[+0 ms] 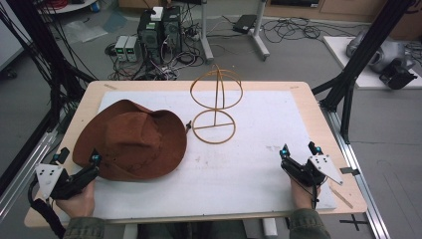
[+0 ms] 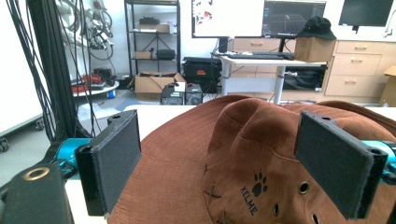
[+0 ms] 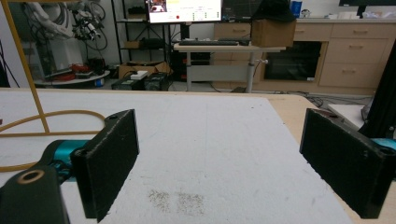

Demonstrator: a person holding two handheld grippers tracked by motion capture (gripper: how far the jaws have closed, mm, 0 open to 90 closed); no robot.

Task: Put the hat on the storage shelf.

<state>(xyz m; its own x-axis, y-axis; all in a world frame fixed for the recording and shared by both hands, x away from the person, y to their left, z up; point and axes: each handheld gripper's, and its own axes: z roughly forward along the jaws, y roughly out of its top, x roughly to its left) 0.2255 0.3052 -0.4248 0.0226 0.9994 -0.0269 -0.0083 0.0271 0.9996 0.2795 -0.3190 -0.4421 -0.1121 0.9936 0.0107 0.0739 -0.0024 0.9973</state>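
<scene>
Left gripper [image 1: 78, 158]: jaws spread wide at the hat's near brim, not yet pinching.
Brown suede wide-brimmed hat [image 1: 133, 140]: crown-up on the white mat [image 1: 249, 169], left side; probably light, soft, floppy; take the brim edge.
Wooden wire-frame hat stand [image 1: 215, 107]: upright just beside the hat.
Right gripper [image 1: 299, 149]: jaws apart, empty.

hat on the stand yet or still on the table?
On the table. The brown hat lies brim-down on the white mat, beside the bare wire hat stand; the open left gripper is at its brim.

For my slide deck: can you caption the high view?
Open left gripper at a brown hat, open right gripper apart, wire hat stand behind.
</scene>
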